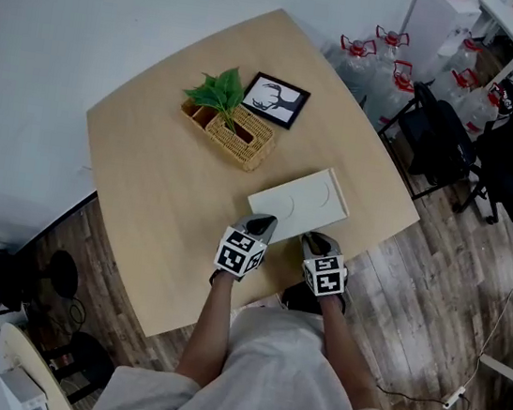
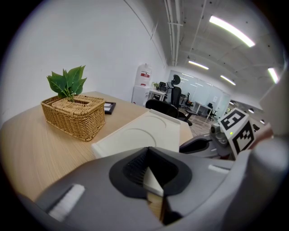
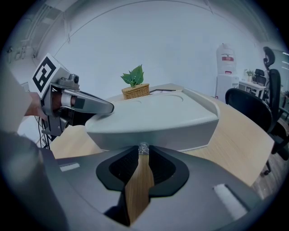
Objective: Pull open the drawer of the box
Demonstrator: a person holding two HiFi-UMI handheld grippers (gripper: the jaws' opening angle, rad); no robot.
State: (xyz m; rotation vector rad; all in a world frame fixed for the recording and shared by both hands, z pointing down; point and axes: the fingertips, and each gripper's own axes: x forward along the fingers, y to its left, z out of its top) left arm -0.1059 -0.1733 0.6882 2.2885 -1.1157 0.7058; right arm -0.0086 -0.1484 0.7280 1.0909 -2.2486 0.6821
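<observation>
White box (image 1: 300, 201) on a wooden table (image 1: 156, 176), close to the person. Left gripper (image 1: 261, 223), jaws closed on nothing, rests its tip on the box top (8 o'clock corner). Right gripper (image 1: 315, 244), at 5 o'clock, pinches the small clear knob (image 3: 143, 149) on the drawer front (image 3: 158, 135).

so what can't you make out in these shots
Drawer seam on the box: head view, left gripper and right gripper cover it; right gripper view, too soft.
Frame picture detail: head view, too small; left gripper view, edge-on.
Basket inside: leaves and its top hide it.
</observation>
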